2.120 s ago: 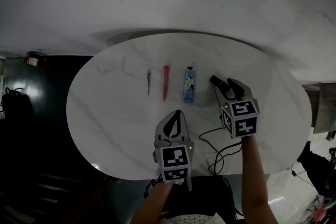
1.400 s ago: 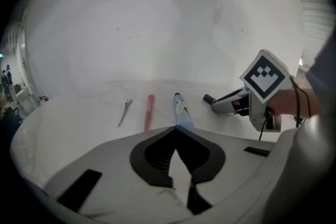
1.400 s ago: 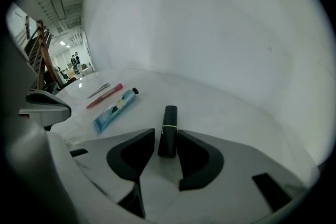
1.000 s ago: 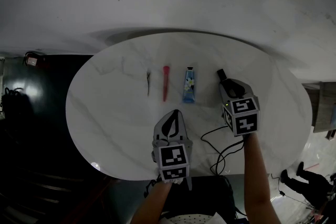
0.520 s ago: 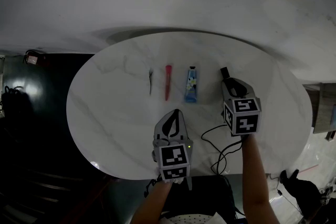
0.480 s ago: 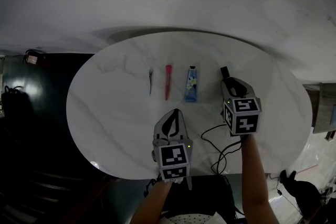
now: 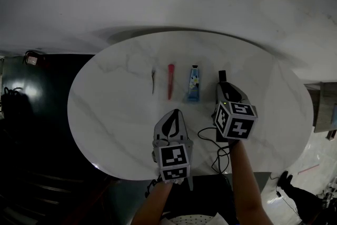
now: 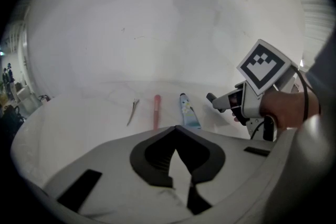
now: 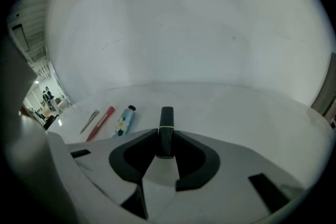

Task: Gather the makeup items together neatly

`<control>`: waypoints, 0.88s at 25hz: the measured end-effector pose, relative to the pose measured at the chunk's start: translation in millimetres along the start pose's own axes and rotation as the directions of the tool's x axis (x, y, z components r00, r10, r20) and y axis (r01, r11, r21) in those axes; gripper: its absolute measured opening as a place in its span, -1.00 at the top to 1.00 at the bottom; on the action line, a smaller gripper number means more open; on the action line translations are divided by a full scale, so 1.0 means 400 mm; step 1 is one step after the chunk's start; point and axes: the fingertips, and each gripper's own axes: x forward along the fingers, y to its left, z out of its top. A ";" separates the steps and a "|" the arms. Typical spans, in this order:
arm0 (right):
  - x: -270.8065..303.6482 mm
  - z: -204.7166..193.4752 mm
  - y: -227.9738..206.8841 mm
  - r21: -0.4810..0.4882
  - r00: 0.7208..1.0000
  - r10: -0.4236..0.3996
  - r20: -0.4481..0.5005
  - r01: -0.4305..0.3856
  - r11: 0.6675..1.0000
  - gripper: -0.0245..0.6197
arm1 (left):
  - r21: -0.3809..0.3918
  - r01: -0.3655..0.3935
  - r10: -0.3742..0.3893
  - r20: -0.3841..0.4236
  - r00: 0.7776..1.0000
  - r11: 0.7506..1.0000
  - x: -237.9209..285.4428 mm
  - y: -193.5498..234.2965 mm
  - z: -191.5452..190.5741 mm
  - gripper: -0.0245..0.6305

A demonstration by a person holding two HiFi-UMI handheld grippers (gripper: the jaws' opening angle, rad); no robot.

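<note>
The oval white marble table (image 7: 116, 129) carries everything. Over its near edge the left tongs (image 7: 176, 115) hover, pinched together with nothing in them, the forearm reaching straight in. The right tongs (image 7: 222, 87) sit further out, clamped on a black lipstick (image 7: 221, 76) that points away, just right of a blue flowered tube (image 7: 194, 83). Left of the tube lie a red pencil (image 7: 170, 80) and a thin hair clip (image 7: 153, 81), all parallel and apart.
</note>
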 end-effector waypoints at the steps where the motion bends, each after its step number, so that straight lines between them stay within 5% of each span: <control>1: -0.002 -0.004 0.002 0.009 1.000 -0.013 0.001 0.013 1.000 0.55 | -0.002 -0.001 0.001 0.001 1.000 1.000 -0.001 0.002 0.000 0.87; 9: -0.008 -0.019 0.019 0.090 0.995 -0.104 0.000 0.104 0.991 0.55 | -0.005 0.000 0.001 0.011 1.000 1.000 -0.011 0.014 0.007 0.87; 22: 0.009 -0.036 0.041 0.114 0.990 -0.135 -0.028 0.137 0.984 0.54 | -0.013 -0.006 0.007 0.011 1.000 1.000 -0.020 0.036 -0.004 0.87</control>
